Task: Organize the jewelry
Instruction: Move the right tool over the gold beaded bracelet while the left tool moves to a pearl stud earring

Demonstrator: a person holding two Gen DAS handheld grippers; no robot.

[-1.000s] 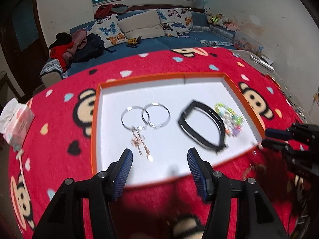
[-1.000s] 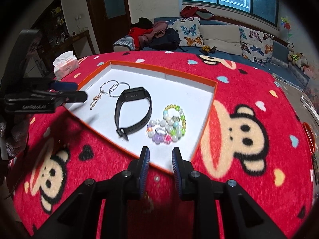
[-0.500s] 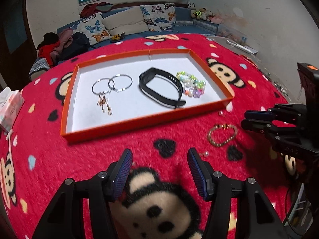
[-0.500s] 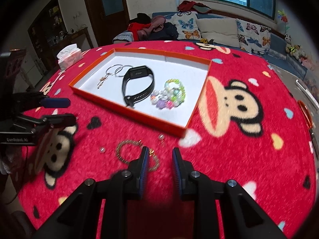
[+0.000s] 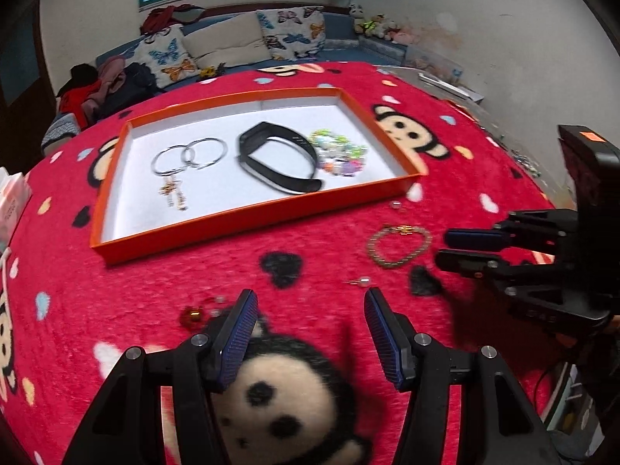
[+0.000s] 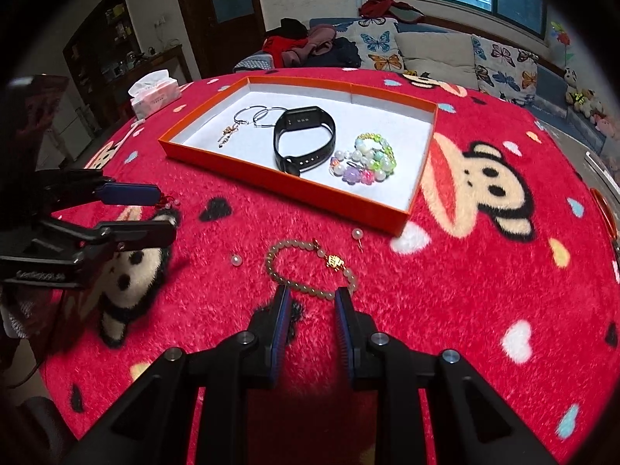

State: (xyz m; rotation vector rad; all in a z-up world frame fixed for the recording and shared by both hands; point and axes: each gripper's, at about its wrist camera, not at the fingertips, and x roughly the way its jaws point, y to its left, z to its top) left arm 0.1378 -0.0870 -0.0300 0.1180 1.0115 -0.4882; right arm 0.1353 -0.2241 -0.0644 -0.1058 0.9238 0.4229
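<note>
An orange tray (image 5: 252, 219) (image 6: 341, 199) with a white floor holds two silver hoops (image 5: 190, 157), a small gold charm (image 5: 173, 193), a black wristband (image 5: 277, 162) (image 6: 304, 139) and a coloured bead bracelet (image 5: 339, 153) (image 6: 366, 161). A gold bead bracelet (image 6: 310, 267) (image 5: 399, 246) lies on the red cloth in front of the tray. My right gripper (image 6: 310, 302) is open, its tips just short of that bracelet. My left gripper (image 5: 310, 308) is open wide and empty above the cloth. Loose pearls (image 6: 236, 259) and a red charm (image 5: 192, 316) lie nearby.
The table is round, covered by a red monkey-print cloth (image 6: 484, 263). A tissue pack (image 6: 155, 91) sits at its far left edge. A pearl pin (image 6: 357, 234) lies beside the tray's near corner. A sofa with cushions (image 5: 232, 38) stands behind.
Both grippers have pulled back from the tray toward the near side of the table. The right gripper has come down close to the gold bead bracelet and opened a little wider.
</note>
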